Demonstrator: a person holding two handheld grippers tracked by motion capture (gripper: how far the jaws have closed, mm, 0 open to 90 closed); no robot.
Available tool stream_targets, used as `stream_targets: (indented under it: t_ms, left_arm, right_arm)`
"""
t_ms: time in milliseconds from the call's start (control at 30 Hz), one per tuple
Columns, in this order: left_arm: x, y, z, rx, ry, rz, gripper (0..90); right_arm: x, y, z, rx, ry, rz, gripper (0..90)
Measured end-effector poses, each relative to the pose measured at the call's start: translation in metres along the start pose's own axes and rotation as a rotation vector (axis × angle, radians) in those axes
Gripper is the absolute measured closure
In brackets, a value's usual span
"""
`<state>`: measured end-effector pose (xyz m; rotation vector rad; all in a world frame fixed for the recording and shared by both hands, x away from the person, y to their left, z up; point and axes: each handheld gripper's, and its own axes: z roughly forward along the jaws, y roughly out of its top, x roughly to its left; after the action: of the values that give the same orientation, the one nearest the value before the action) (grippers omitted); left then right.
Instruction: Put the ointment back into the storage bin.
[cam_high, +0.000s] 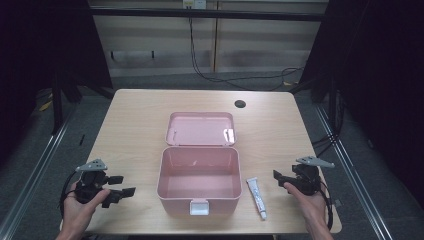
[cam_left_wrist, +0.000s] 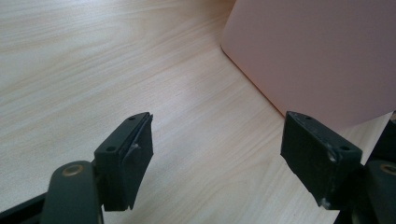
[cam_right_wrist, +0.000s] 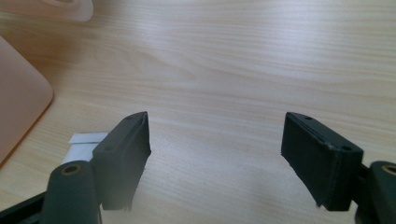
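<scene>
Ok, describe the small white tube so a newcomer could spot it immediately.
Find the open pink box at the table's middle. Just to its right, near the front edge, lies the white tube, lengthwise toward the person. It is the one loose, slim white item, between the box and the right tool.

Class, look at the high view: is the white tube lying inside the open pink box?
No. The white tube lies on the table just right of the pink box, whose inside holds nothing.

Light wood table (cam_high: 135, 120) with a round cable hole (cam_high: 240, 104) at its far side, grey floor (cam_high: 40, 150) around it, pale panelled wall (cam_high: 165, 45) beyond, black cables (cam_high: 210, 75) trailing down, dark curtains (cam_high: 380, 75) flanking both sides
</scene>
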<state>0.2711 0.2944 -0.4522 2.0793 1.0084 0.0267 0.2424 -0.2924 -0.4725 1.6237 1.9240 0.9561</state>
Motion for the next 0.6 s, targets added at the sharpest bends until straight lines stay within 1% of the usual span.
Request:
stream_targets:
  t_ms: [33,67,100,167,233,267,300,333,400,467,533,567,600]
  left_arm:
    - [0.0,0.0,0.0,-0.001,-0.002,0.0,25.0]
    - [0.0,0.0,0.0,-0.002,-0.003,-0.001,25.0]
    - [0.0,0.0,0.0,-0.002,-0.003,-0.001,24.9]
    - [0.0,0.0,0.0,-0.002,-0.005,0.0,24.8]
    - [0.001,0.0,-0.001,-0.004,-0.009,-0.001,24.7]
    - [0.001,0.0,-0.001,-0.003,-0.008,-0.003,24.5]
    - [0.001,0.0,-0.001,-0.003,-0.008,-0.003,24.4]
    - [0.001,0.0,-0.001,-0.004,-0.008,-0.002,24.4]
    - [0.0,0.0,0.0,0.0,-0.008,-0.002,24.4]
    - [0.0,-0.001,0.0,0.004,-0.004,-0.002,24.4]
    - [0.0,-0.001,-0.001,0.001,-0.004,-0.003,24.4]
    - [0.0,-0.001,-0.001,0.001,-0.004,-0.003,24.4]
    - [0.0,-0.001,-0.001,0.002,-0.003,-0.002,24.4]
  right_arm:
    - [0.0,0.001,-0.001,0.012,-0.004,0.008,22.0]
    - [-0.001,0.001,-0.002,0.028,-0.016,0.004,19.6]
    - [-0.001,0.002,-0.002,0.037,-0.025,-0.003,19.4]
    - [-0.001,0.004,-0.006,0.028,-0.027,-0.008,20.9]
    - [0.0,0.006,-0.008,0.036,-0.022,-0.022,23.4]
    - [0.0,0.007,-0.008,0.045,0.01,-0.016,24.0]
    - [0.001,0.007,-0.008,0.056,0.026,-0.011,25.6]
    - [0.002,0.009,-0.009,0.076,0.038,-0.016,27.0]
    - [0.004,0.01,-0.01,0.086,0.037,-0.039,27.0]
    - [0.005,0.011,-0.011,0.099,0.062,-0.046,28.6]
    - [0.007,0.012,-0.012,0.111,0.08,-0.041,30.0]
    - [0.007,0.012,-0.012,0.119,0.098,-0.046,31.4]
    - [0.008,0.013,-0.013,0.129,0.108,-0.031,34.0]
